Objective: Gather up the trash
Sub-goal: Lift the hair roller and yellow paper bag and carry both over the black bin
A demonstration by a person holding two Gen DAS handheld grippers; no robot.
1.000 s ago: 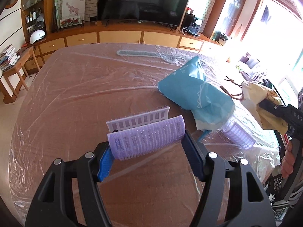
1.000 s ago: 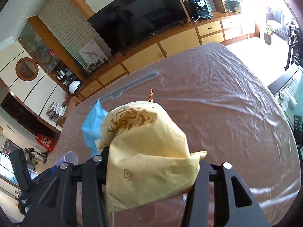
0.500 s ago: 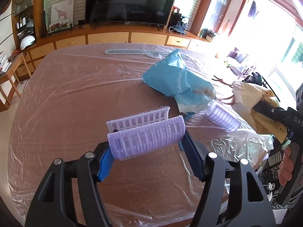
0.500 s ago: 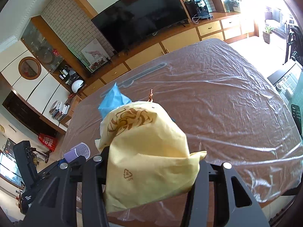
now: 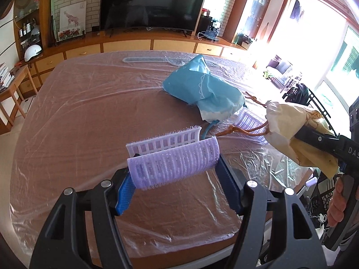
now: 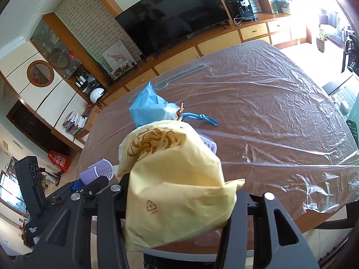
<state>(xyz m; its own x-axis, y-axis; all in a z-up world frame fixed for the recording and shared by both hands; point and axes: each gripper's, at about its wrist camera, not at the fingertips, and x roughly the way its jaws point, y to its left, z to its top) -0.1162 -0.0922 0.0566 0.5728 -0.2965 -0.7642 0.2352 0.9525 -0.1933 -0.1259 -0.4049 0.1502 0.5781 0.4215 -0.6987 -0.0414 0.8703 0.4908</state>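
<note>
My left gripper [image 5: 177,180] is shut on a purple hair roller [image 5: 172,161] and holds it above the near edge of the plastic-covered table [image 5: 89,116]; the roller also shows in the right wrist view [image 6: 96,172]. My right gripper [image 6: 177,190] is shut on a yellow drawstring bag [image 6: 177,179], held off the table's near right edge; the bag shows in the left wrist view [image 5: 289,125] with its brown cord hanging. A blue drawstring bag [image 5: 202,89] lies mid-table. A second purple roller [image 5: 249,121] lies beside it.
A clear plastic zip strip [image 5: 152,59] lies at the table's far side. A TV [image 5: 152,4] and wooden cabinets stand behind. A small side table with books [image 5: 9,83] stands at left. Black chairs and clutter [image 5: 300,94] are at right.
Both grippers have drawn back toward the table's near edge, each keeping its load. The yellow bag has come closer to the roller in the left wrist view.
</note>
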